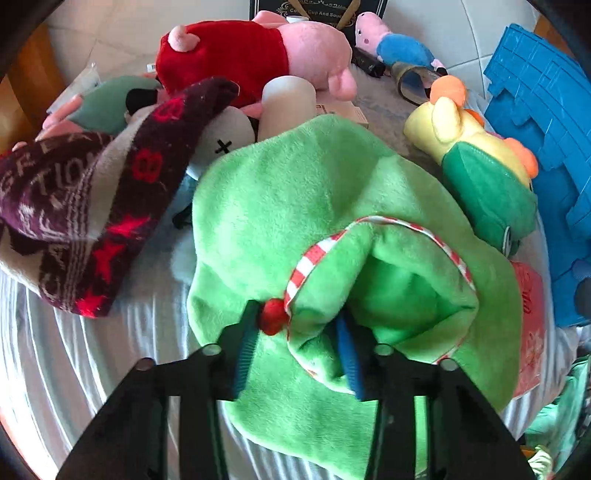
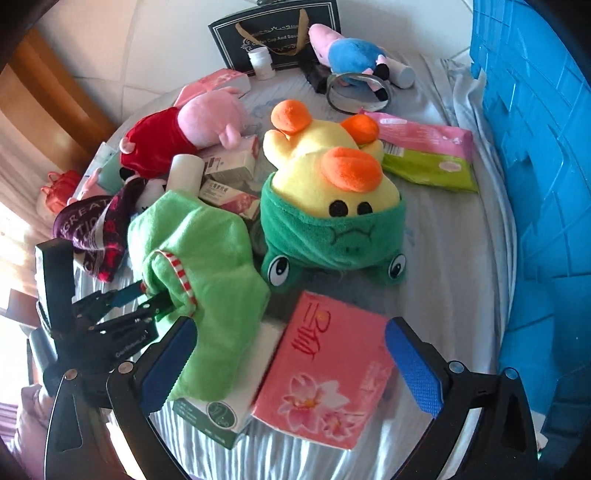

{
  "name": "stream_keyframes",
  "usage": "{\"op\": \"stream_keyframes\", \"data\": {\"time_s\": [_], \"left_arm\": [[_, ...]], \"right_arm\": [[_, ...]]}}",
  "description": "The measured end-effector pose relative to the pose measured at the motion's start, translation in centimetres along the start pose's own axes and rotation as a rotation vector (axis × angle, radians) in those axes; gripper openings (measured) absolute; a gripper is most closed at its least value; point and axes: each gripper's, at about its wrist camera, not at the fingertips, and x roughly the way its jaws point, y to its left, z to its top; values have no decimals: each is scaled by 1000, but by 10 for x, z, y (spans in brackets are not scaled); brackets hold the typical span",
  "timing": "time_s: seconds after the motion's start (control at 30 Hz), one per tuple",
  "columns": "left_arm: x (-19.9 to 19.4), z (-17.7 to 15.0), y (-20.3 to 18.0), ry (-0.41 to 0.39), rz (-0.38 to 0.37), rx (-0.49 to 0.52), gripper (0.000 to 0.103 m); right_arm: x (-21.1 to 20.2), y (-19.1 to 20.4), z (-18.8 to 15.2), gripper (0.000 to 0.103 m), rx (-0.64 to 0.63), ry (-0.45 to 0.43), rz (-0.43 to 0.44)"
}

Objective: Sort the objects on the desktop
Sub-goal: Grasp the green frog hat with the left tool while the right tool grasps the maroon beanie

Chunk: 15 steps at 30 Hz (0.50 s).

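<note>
Pads of the left tool (image 1: 297, 354) pinch a fold of the green towel (image 1: 295, 206) on the striped counter (image 1: 122, 343). The right tool (image 2: 291, 365) stands spread over the pink tissue pack (image 2: 325, 373), seemingly not touching it, near the duck plush (image 2: 328, 177).

Readable text on a cluttered table, seen from two wrist cameras.

A black gift bag (image 2: 275, 35) at the top centre of the right wrist view bears gold lettering, partly hidden, reading "C… Cup And Sou…". A dark maroon knit cloth (image 2: 90, 230) at the left shows pale letters "GREAT" above "TIO"; in the left wrist view it also carries red figure 8s and red stars. A pink tissue pack (image 2: 325, 373) at the lower centre has red Chinese characters, not legible. Small box labels are too blurred to read.
</note>
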Motion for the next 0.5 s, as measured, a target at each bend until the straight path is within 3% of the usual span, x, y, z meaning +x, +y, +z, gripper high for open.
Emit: {"op": "stream_keyframes", "data": {"time_s": [0.1, 0.27, 0.5], "left_arm": [[-15, -3, 2, -39, 58, 10, 23], [-77, -11, 36, -167, 139, -56, 21], [-154, -35, 122, -298, 293, -232, 21]], "right_arm": [[2, -6, -3, 103, 14, 0, -21], [-3, -7, 3, 103, 4, -19, 14], [-6, 48, 16, 103, -152, -56, 109]]}}
